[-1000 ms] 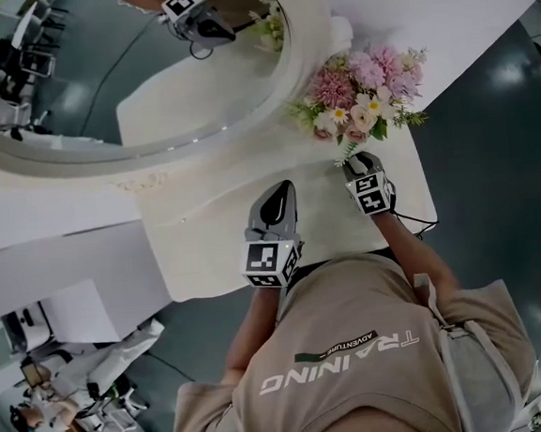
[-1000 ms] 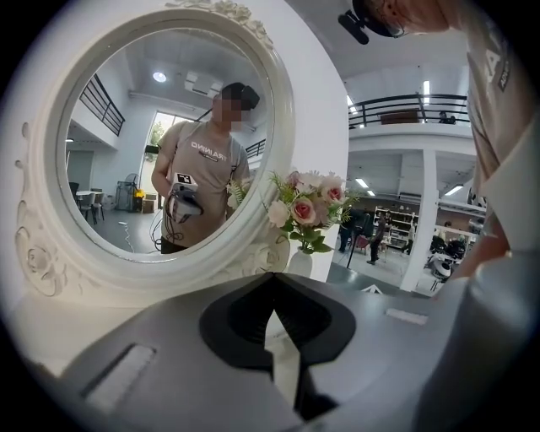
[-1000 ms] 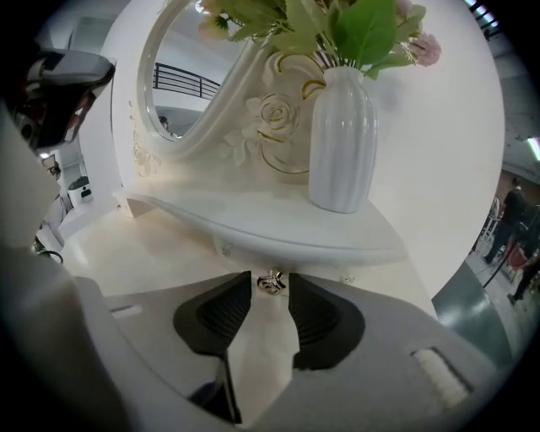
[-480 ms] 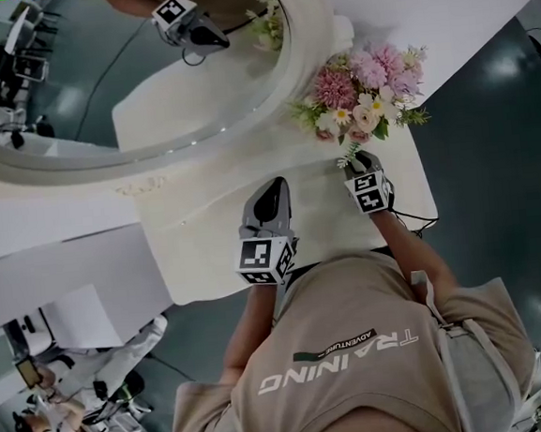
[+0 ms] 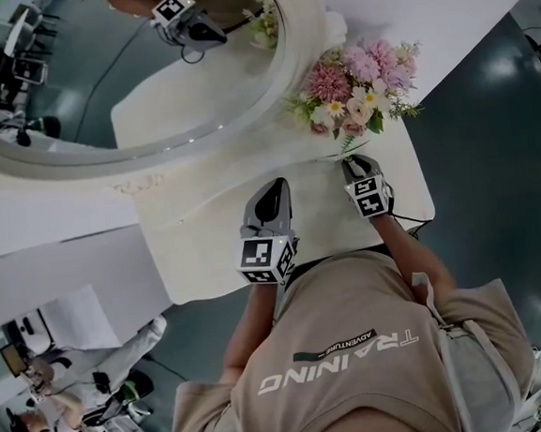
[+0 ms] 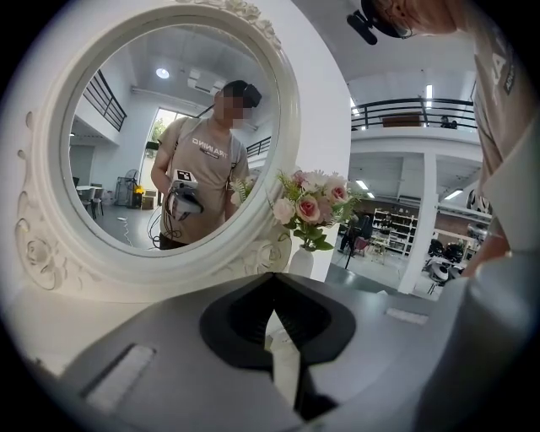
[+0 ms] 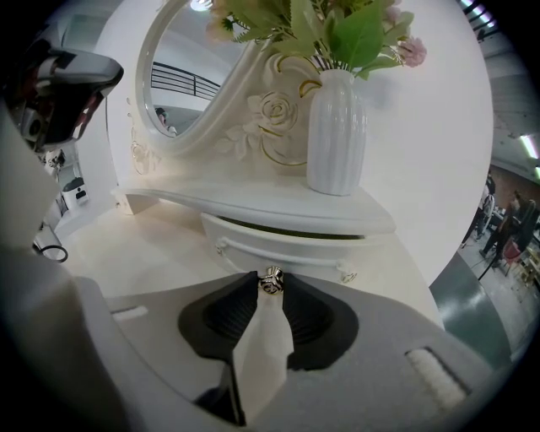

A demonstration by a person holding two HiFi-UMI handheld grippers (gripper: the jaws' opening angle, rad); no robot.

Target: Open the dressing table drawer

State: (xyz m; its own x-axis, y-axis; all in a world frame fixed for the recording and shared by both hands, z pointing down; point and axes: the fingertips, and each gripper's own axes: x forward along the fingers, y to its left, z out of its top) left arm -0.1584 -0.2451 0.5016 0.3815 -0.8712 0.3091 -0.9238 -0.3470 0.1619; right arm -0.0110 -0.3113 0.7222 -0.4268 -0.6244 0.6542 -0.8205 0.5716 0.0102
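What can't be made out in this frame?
Right gripper view: the drawer's inside, only a dark slit under the shelf.
Head view: the knob, hidden under the right gripper, whose jaws have just been closing with it between them.
Head view: the vase, mostly hidden by the flowers.

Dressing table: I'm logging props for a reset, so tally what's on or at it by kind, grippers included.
Mirror: 1
Vase of flowers: 1
Drawer: 1
Drawer knob: 1
Grippers: 2 (left gripper, right gripper)
Total: 6
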